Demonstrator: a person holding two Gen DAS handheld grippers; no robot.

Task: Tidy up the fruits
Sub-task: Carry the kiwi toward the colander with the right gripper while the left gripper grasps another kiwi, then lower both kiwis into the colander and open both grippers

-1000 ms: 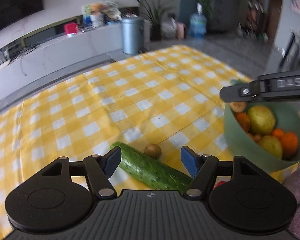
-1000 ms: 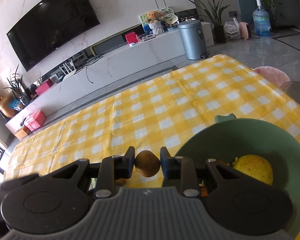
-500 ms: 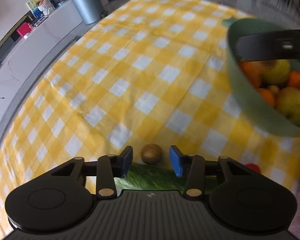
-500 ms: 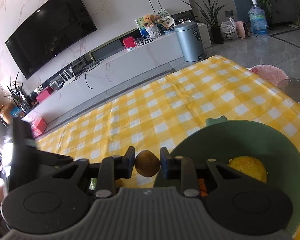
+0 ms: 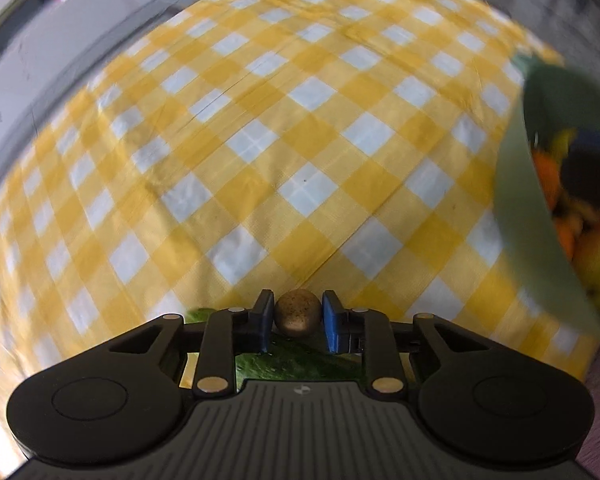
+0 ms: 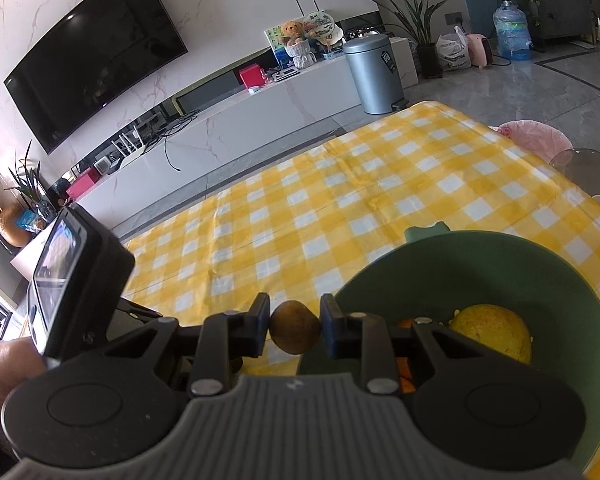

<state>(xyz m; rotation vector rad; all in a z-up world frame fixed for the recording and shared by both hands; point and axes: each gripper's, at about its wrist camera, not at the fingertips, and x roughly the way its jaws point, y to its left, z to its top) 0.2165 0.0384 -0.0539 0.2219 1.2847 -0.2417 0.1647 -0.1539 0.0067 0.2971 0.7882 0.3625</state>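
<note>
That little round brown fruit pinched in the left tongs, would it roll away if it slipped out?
Probably yes: the small round brown fruit looks nearly spherical, and the yellow checked tablecloth below is flat. Only two narrow pads touch its curved sides, so it might twist free. It seems firm, showing no dent.

My left wrist camera is sitting just behind my left tongs (image 5: 298,316) and looking steeply down along them, close to the checked cloth on the surface (image 5: 260,140), which is filling most of the frame. My right wrist camera is sitting behind my right tongs (image 6: 294,326), tilting less steeply and looking across the surface (image 6: 380,200) toward the television wall (image 6: 228,4) beyond. Both views are taking in the same cloth and the green bowl (image 5: 518,200), at the right edge on the left view and at lower right (image 6: 500,264) on the right view. The body of my left tool (image 6: 76,276) is showing at the right view's left side.
</note>
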